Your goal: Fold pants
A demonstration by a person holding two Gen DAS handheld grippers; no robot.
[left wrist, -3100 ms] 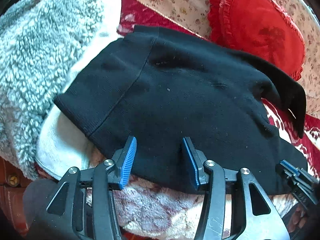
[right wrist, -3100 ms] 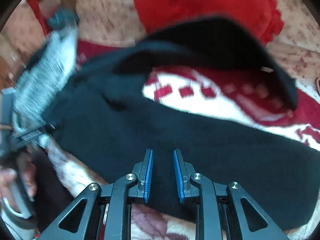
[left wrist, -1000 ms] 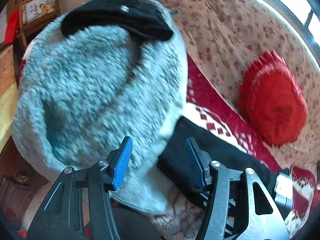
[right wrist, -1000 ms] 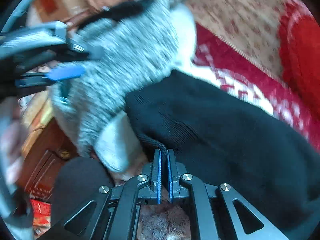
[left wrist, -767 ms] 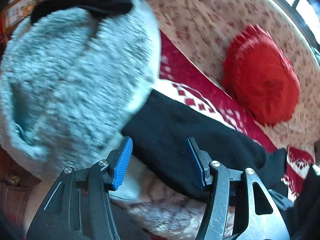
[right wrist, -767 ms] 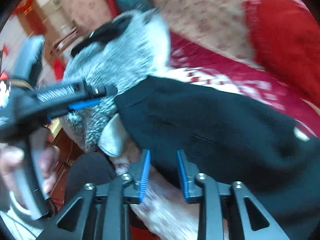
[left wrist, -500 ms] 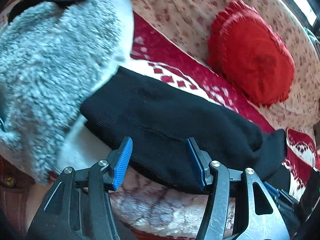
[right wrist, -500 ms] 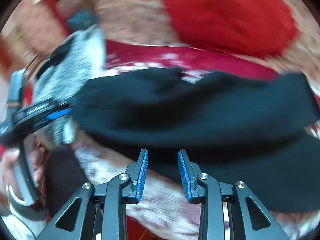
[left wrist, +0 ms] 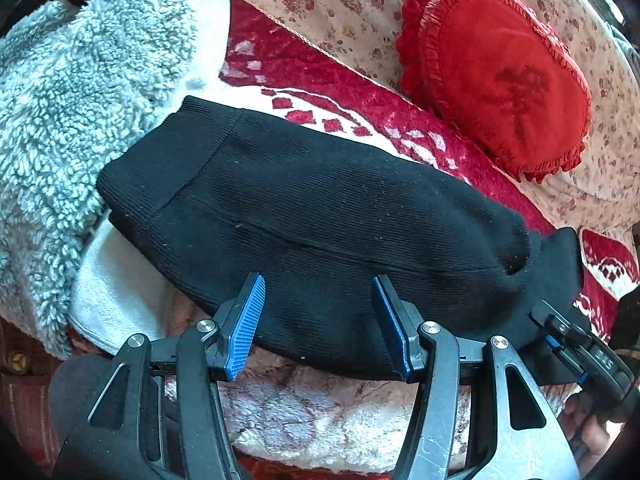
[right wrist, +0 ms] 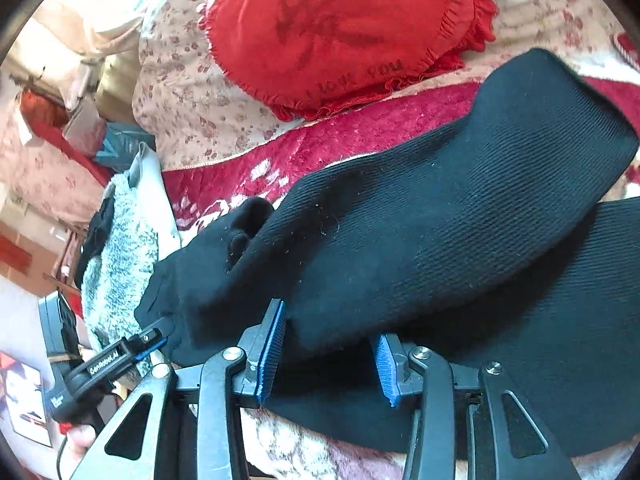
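Note:
The black ribbed pants (left wrist: 304,216) lie folded lengthwise on the red and white blanket (left wrist: 320,92), waistband at the left against a fluffy grey garment. In the right wrist view the pants (right wrist: 440,232) stretch across with one layer lying over the other. My left gripper (left wrist: 318,320) is open and empty, its jaws over the near edge of the pants. My right gripper (right wrist: 330,354) is open and empty, its jaws over the near edge further right. The right gripper also shows at the lower right of the left wrist view (left wrist: 576,352); the left gripper shows at the lower left of the right wrist view (right wrist: 120,356).
A fluffy grey fleece garment (left wrist: 72,92) lies at the left, touching the waistband. A red frilled heart cushion (left wrist: 500,68) leans on the floral sofa back (left wrist: 340,4). A pale plush cover (left wrist: 320,412) hangs over the near edge.
The right gripper let go of the pants edge and opened. The pants went from spread wide to folded lengthwise. Both grippers swung back over the near edge.

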